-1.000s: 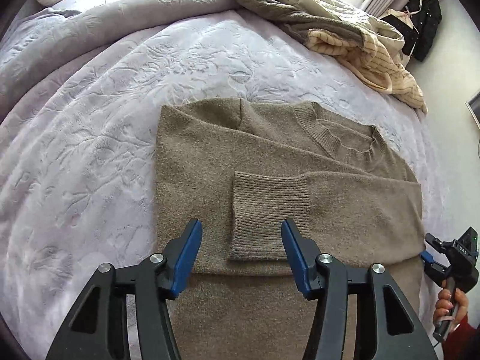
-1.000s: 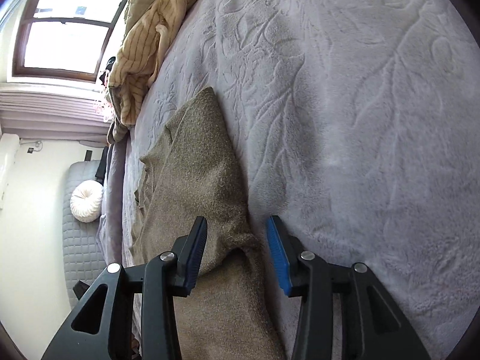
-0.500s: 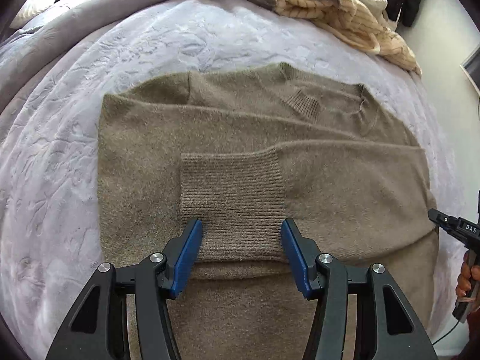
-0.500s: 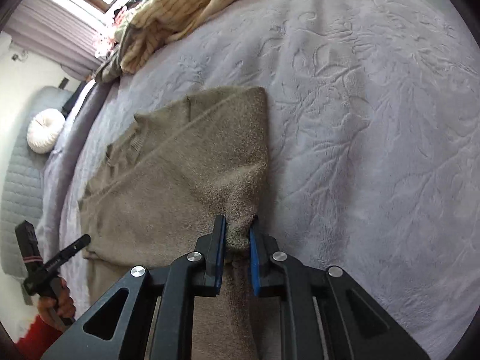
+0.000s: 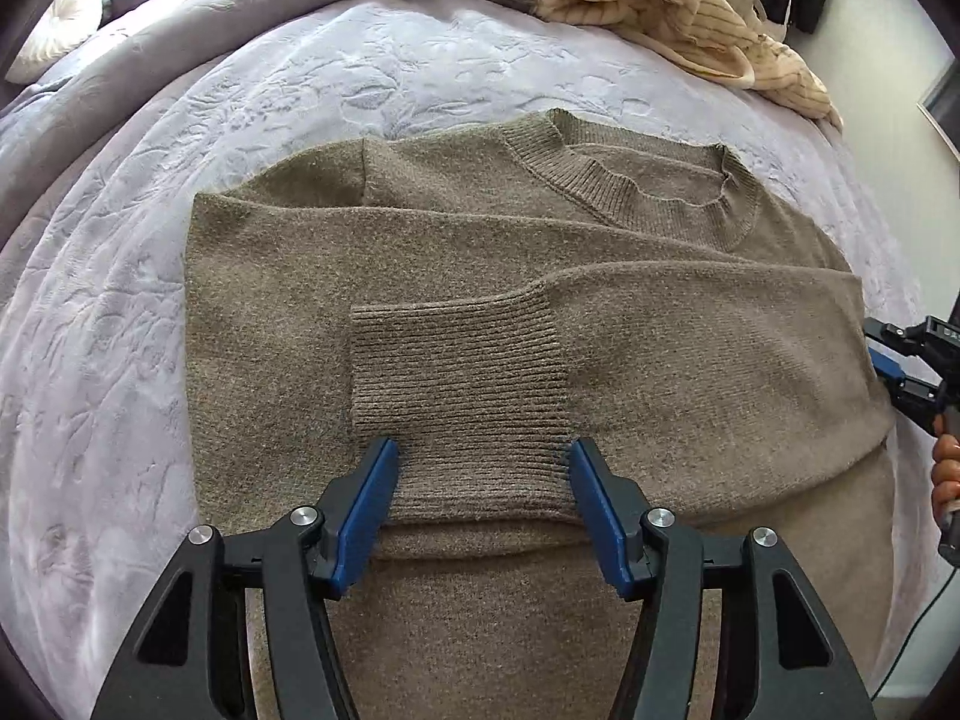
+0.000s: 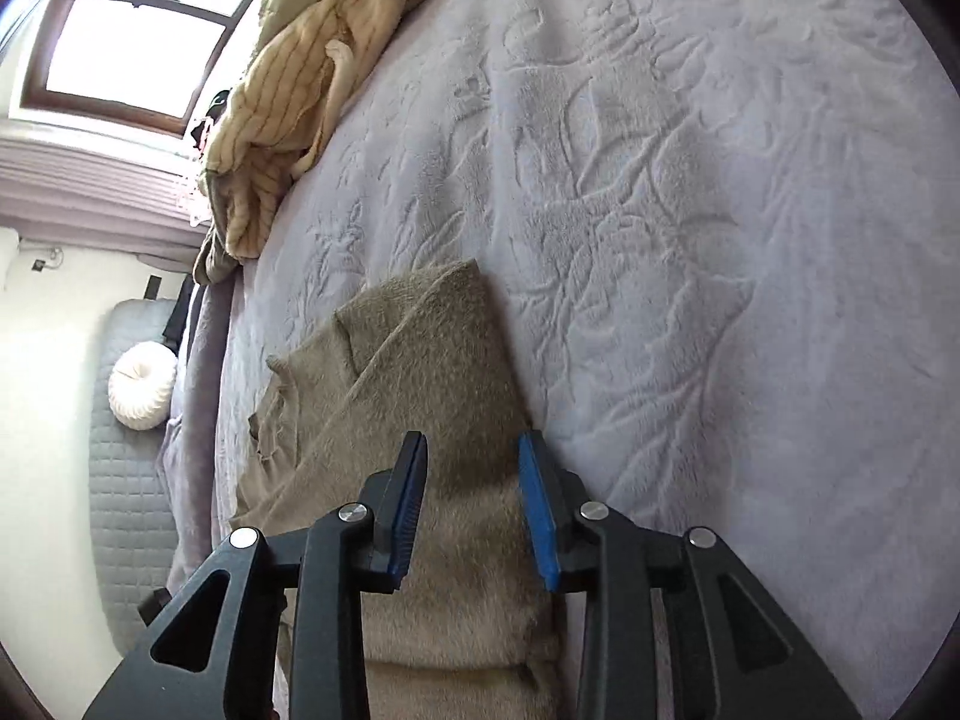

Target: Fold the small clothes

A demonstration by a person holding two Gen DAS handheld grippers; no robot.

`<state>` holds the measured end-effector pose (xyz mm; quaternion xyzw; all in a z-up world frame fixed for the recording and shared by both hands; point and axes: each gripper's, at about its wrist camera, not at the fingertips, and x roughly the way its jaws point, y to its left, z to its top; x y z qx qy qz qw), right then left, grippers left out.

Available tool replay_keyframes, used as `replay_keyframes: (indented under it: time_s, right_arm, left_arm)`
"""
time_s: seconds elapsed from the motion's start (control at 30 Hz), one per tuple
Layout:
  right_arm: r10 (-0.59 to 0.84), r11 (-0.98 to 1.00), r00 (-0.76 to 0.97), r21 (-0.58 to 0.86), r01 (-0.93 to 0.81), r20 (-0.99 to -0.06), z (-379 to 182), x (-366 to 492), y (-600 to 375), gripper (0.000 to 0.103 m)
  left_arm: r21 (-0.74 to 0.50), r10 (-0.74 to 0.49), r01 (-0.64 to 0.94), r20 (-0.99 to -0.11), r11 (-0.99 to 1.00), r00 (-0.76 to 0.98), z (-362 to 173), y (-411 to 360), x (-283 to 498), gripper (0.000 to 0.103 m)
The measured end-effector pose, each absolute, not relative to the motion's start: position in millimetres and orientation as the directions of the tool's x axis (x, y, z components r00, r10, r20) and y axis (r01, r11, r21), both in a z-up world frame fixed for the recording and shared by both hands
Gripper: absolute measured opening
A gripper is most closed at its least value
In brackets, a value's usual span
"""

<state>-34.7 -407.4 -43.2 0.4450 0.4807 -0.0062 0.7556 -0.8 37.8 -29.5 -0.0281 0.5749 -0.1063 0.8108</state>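
Observation:
A taupe knit sweater (image 5: 480, 276) lies flat on the bed with both sleeves folded across its chest; the ribbed cuff (image 5: 459, 390) of the upper sleeve lies in the middle. My left gripper (image 5: 483, 468) is open, its blue pads either side of the cuff's near edge. The sweater also shows in the right wrist view (image 6: 420, 372), seen from its side edge. My right gripper (image 6: 474, 468) is open over that folded edge, holding nothing; it shows at the right border of the left wrist view (image 5: 900, 360).
The sweater rests on a lilac embossed bedspread (image 5: 120, 300). A heap of cream striped and olive clothes (image 5: 660, 6) lies at the far side of the bed, also in the right wrist view (image 6: 282, 90). A round white cushion (image 6: 141, 384) sits beyond the bed.
My right gripper, shut on the sweater's edge half a second ago, has opened and let it go. My left gripper moved closer over the cuff and stayed open.

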Motion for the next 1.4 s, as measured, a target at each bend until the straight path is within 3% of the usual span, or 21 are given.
replay_keyframes:
  time_s: [0.03,0.07,0.27,0.37,0.43,0.5,0.53,0.57,0.63,0.7,0.77,0.93,1.03,1.07,1.27,1.4]
  right_arm:
    - [0.411,0.598,0.534,0.661,0.454,-0.739,-46,-33,-408,0.028]
    - [0.398,0.610,0.530,0.647,0.457,-0.749,-43,-30,-405,0.010]
    - [0.202,0.796,0.451,0.414,0.441,-0.869,-22,-21,-401,0.005]
    - [0.244,0.723,0.490,0.493,0.484,-0.837,-25,-29,-414,0.004]
    - [0.252,0.694,0.531,0.534,0.483,-0.809,-19,-37,-415,0.009]
    - [0.308,0.661,0.551,0.591,0.462,-0.776,-19,-40,-414,0.034]
    - [0.348,0.637,0.568,0.633,0.441,-0.746,-21,-40,-415,0.058]
    - [0.377,0.614,0.585,0.667,0.423,-0.718,-22,-38,-416,0.062]
    - [0.411,0.594,0.587,0.693,0.409,-0.698,-27,-34,-415,0.062]
    - [0.442,0.581,0.563,0.701,0.414,-0.699,-37,-24,-409,0.057]
    - [0.421,0.618,0.506,0.647,0.446,-0.752,-44,-20,-404,0.010]
    - [0.246,0.782,0.454,0.452,0.429,-0.856,-26,-17,-392,0.008]
    - [0.181,0.788,0.454,0.405,0.465,-0.873,-13,-24,-391,0.008]
    - [0.199,0.776,0.469,0.430,0.461,-0.861,-9,-28,-392,0.012]
    - [0.380,0.699,0.539,0.615,0.365,-0.752,6,-75,-368,0.013]
    - [0.305,0.800,0.421,0.470,0.373,-0.854,-18,-74,-342,0.011]
  left_arm:
    - [-0.163,-0.199,0.139,-0.928,0.977,0.316,-29,37,0,0.062]
    - [-0.157,-0.194,0.138,-0.929,0.978,0.315,-29,35,1,0.062]
    - [-0.136,-0.172,0.130,-0.929,0.982,0.327,-32,30,4,0.062]
    - [-0.125,-0.166,0.143,-0.929,0.982,0.331,-34,25,4,0.068]
    - [-0.114,-0.160,0.153,-0.929,0.982,0.333,-35,22,3,0.068]
    - [-0.107,-0.156,0.159,-0.929,0.981,0.335,-36,21,4,0.068]
    - [-0.108,-0.156,0.158,-0.929,0.982,0.336,-36,21,4,0.068]
    - [-0.108,-0.155,0.156,-0.929,0.982,0.336,-36,21,5,0.068]
    - [-0.103,-0.151,0.154,-0.929,0.983,0.339,-36,19,4,0.068]
    - [-0.099,-0.146,0.150,-0.928,0.984,0.342,-36,19,4,0.068]
    - [-0.099,-0.144,0.146,-0.929,0.984,0.341,-35,18,3,0.068]
    - [-0.098,-0.143,0.146,-0.929,0.984,0.342,-35,18,2,0.069]
    - [-0.101,-0.144,0.140,-0.929,0.985,0.341,-35,18,2,0.069]
    - [-0.105,-0.147,0.139,-0.928,0.985,0.342,-34,19,1,0.069]
    - [-0.105,-0.149,0.142,-0.925,0.984,0.350,-35,21,-2,0.069]
    - [-0.101,-0.147,0.146,-0.925,0.984,0.352,-35,21,-2,0.069]
